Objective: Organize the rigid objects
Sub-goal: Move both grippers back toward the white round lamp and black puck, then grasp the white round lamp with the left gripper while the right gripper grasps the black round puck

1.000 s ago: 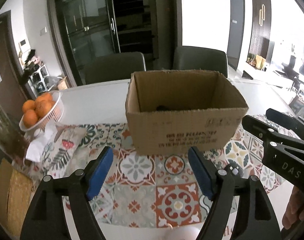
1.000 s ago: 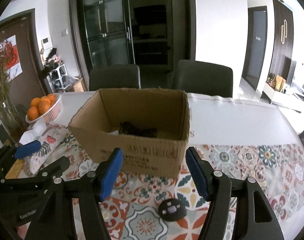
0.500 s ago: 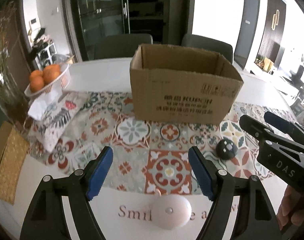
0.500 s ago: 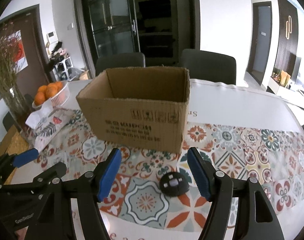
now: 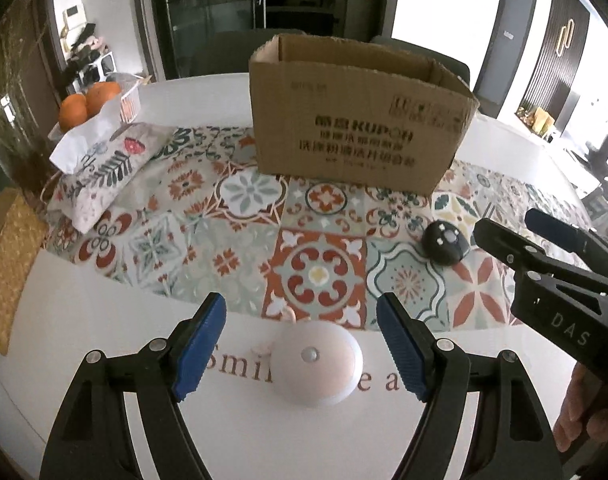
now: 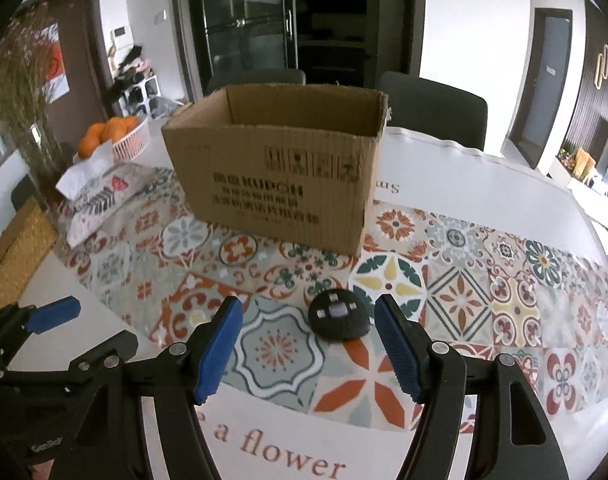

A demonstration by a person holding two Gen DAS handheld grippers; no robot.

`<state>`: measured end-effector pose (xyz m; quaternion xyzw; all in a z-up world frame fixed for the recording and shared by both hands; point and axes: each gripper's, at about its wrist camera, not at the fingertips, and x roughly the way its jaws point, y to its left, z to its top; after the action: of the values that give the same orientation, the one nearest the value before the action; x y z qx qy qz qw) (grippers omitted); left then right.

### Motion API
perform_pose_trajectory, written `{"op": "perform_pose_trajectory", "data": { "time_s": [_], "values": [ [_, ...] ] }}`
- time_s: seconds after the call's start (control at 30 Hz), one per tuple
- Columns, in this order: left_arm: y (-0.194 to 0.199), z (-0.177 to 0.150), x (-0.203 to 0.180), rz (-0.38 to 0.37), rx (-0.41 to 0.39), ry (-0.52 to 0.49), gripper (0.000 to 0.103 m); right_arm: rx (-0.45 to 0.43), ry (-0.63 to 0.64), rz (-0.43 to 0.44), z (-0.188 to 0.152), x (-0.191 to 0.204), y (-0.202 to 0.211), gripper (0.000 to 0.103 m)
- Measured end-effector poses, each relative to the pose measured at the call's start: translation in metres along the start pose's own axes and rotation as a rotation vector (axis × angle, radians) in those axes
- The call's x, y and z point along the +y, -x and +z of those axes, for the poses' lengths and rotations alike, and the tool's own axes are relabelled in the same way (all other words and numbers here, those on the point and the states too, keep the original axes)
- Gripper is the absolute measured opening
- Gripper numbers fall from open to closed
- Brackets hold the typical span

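An open cardboard box (image 5: 359,128) stands on the patterned table runner (image 5: 240,224); it also shows in the right wrist view (image 6: 280,176). A white round disc (image 5: 316,363) lies on the white table between the blue pads of my open left gripper (image 5: 302,344). A black round gadget (image 6: 338,314) lies on the runner just ahead of my open right gripper (image 6: 307,344), between its pads; it also shows in the left wrist view (image 5: 444,241). Both grippers are empty. The box's inside is hidden.
A floral tissue pouch (image 5: 104,168) and a basket of oranges (image 5: 96,100) sit at the left. A woven mat (image 5: 8,264) lies at the left edge. A vase of dried stems (image 6: 32,120) stands at far left. Chairs (image 6: 431,112) stand behind the table.
Both grippers have drawn back from the box and dropped lower. The white disc now lies between the left pads and the black gadget between the right pads.
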<state>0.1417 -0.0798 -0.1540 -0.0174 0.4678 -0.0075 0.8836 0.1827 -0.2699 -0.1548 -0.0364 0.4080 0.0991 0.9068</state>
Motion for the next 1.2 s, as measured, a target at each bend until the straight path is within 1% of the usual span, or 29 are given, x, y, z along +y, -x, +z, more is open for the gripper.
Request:
{"op": "perform_pose_trajectory", "data": {
  "time_s": [0.13,0.23,0.4,0.53,0.7,0.9,1.2],
  "values": [
    [-0.003,-0.014,-0.002,0.002,-0.002,0.007,0.078,0.001,0.029,-0.002,-0.01,0.002,-0.002,0.07],
    [-0.008,-0.025,-0.005,0.005,-0.01,-0.003,0.078,0.001,0.031,0.014,-0.02,0.001,-0.006,0.075],
    [-0.016,-0.042,-0.009,0.02,-0.017,-0.021,0.078,0.018,0.033,0.015,-0.035,0.0,-0.018,0.075],
    [-0.027,-0.052,-0.01,0.024,0.013,-0.024,0.079,0.028,0.041,0.015,-0.047,-0.002,-0.025,0.08],
    [-0.032,-0.057,-0.013,0.047,0.004,-0.019,0.079,0.039,0.03,0.016,-0.055,-0.005,-0.035,0.082],
    [-0.038,-0.06,-0.018,0.067,-0.002,-0.012,0.08,0.028,0.023,0.01,-0.057,-0.012,-0.046,0.088],
    [-0.053,-0.061,-0.023,0.08,0.033,0.004,0.08,0.045,0.043,0.017,-0.055,-0.018,-0.069,0.088]
  ]
}}
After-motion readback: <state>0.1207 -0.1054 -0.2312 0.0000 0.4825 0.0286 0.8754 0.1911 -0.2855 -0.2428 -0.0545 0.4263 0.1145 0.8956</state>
